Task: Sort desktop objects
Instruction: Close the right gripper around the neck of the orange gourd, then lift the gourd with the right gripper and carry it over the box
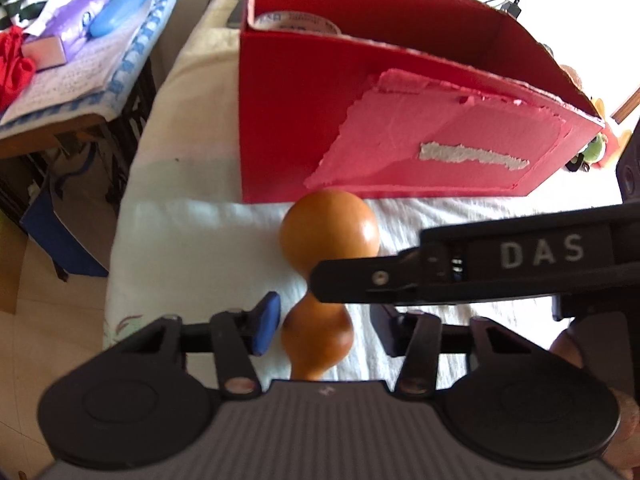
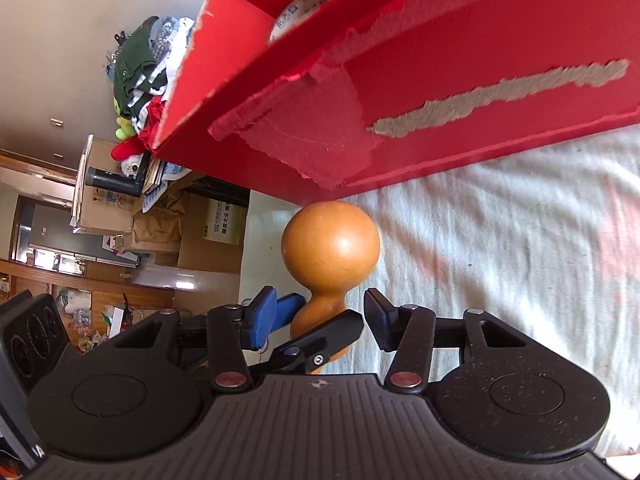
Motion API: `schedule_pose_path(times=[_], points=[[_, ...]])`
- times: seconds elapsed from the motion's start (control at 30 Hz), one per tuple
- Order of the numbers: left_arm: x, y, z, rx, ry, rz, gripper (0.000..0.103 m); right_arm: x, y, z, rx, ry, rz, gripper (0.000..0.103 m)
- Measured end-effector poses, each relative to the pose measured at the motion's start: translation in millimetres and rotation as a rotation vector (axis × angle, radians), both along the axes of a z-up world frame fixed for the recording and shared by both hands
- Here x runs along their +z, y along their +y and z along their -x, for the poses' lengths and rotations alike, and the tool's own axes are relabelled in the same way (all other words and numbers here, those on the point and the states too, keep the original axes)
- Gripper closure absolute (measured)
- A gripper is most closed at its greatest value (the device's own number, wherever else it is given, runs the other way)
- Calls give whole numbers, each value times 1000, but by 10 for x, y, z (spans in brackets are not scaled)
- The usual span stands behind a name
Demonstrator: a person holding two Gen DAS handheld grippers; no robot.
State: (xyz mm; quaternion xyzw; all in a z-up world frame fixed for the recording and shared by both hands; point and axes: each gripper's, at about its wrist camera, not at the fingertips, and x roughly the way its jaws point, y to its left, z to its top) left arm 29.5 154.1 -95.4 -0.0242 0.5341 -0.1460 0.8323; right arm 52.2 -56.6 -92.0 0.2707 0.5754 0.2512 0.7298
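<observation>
**Two grippers around a gourd beside a red box**

An orange-brown gourd point(image 1: 328, 240) lies on a white cloth point(image 1: 192, 240), its large bulb just beside the near wall of a torn red cardboard box point(image 1: 320, 120). The left gripper point(image 1: 320, 330) straddles the small bulb, fingers spread wide. The right gripper point(image 2: 318, 320) straddles the waist, also wide. The cloth's left edge drops to the floor; open cloth lies to the right.

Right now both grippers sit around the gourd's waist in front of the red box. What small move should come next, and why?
Probably close one gripper on the gourd. It lies on the white cloth, short of the red box, which already holds a tape roll. The left gripper and right gripper both straddle its narrow part with their jaws open, so nothing grips it yet.
</observation>
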Motion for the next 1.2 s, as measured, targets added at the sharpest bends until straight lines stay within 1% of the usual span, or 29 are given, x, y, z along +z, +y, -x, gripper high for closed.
schedule_pose_path(times=[0.17,0.27,0.3,0.53,0.57,0.6,0.73,0.93,1.13,1.2], points=[[-45,1,-36,-5,21,8,58,-72,3,-38,-7,17,5,51],[-62,-8,-63,-15,34,13,64,-117,3,-53,-10,33,14,56],[-66,-15,-69,-17,35,10,64,-123,3,-56,-9,34,16,56],[-53,-42,-86,-38,41,9,64,-98,-31,-62,3,28,36,60],[-48,-58,-86,-47,40,6,64,-95,-39,-62,6,25,42,62],[-40,-81,-84,-57,39,4,64,-90,-59,-55,5,26,47,65],[4,-170,-60,-97,34,12,64,-73,-227,-18,-17,32,30,66],[22,-461,-59,-141,33,1,64,-65,-480,18,-52,37,25,66],[108,-837,-26,-185,29,6,64,15,-856,54,-82,31,31,66],[147,-1065,-4,-204,22,9,64,59,-1032,75,-98,27,36,66]])
